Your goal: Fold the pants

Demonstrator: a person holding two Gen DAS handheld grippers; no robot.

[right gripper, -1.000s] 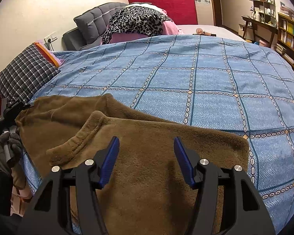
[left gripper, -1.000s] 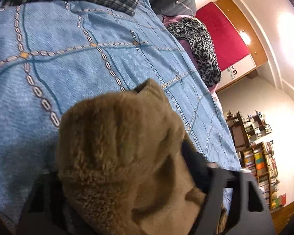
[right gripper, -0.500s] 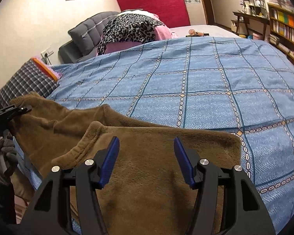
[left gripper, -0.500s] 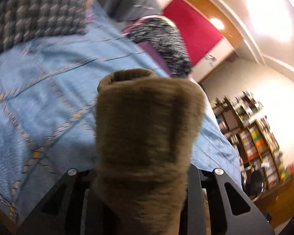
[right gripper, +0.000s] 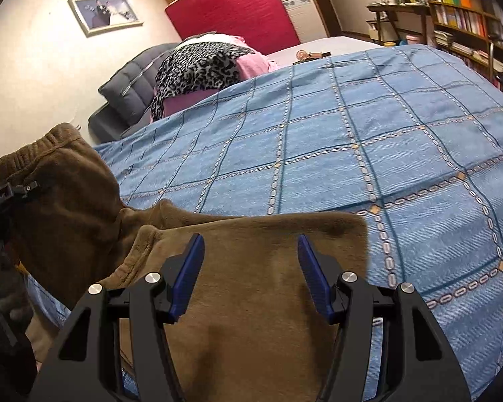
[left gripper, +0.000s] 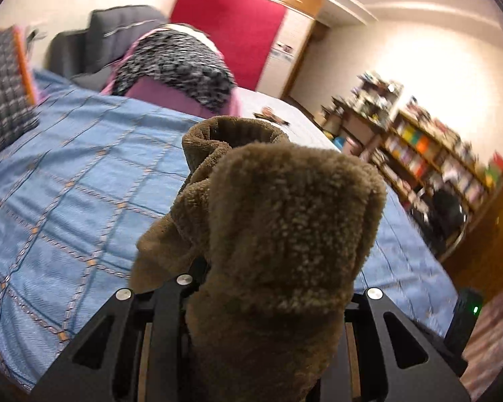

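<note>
The left tool [left gripper: 268,301] is closed on the raised waistband of the pants [right gripper: 251,294]. The right tool [right gripper: 250,268] hangs wide open over the pants lying on the bed [right gripper: 369,140], holding nothing.

My left wrist camera sits just behind a bunched wad of the brown pants [left gripper: 278,234], so close that the fleece fills the middle of its view; it faces across the blue bedspread [left gripper: 67,184] towards the red panel [left gripper: 228,33] and the bookshelves [left gripper: 436,154]; my right wrist camera looks from low at the bed's near edge, along its fingers over the pants lying flat, towards the same red panel; both views share the bedspread, the leopard-print heap [right gripper: 198,67], the bookshelves and the pants.
</note>
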